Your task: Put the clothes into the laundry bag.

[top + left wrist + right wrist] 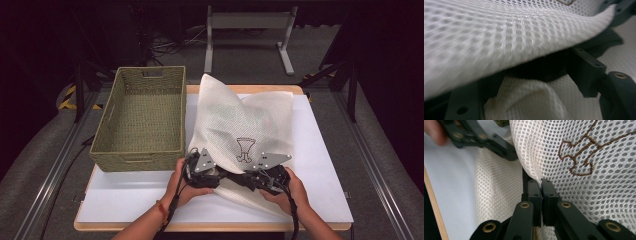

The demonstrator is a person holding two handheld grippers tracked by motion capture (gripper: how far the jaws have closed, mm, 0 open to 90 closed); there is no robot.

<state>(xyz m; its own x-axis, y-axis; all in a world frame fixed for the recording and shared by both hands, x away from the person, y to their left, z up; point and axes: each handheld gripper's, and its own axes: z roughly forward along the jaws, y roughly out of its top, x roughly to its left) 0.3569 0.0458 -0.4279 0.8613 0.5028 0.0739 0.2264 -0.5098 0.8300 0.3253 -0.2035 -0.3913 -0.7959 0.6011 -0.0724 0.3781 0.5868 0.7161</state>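
A white mesh bag (240,120) with a brown embroidered emblem (245,148) lies on the white tabletop (125,197), its near end lifted between both grippers. My right gripper (246,178) is shut on a fold of the mesh bag (586,195), pinched at the tips of the right gripper (541,185) just below the emblem (584,157). My left gripper (222,178) is at the bag's near left edge. In the left gripper view, the left gripper (529,85) has its jaws apart, with a mesh layer (511,37) draped over them and cloth lying loose between them.
A green woven basket (135,160) stands empty at the left, touching the bag's left side. The wooden table edge (210,227) runs along the front. Beyond the table are a dark floor, cables and a grey metal stand (250,22).
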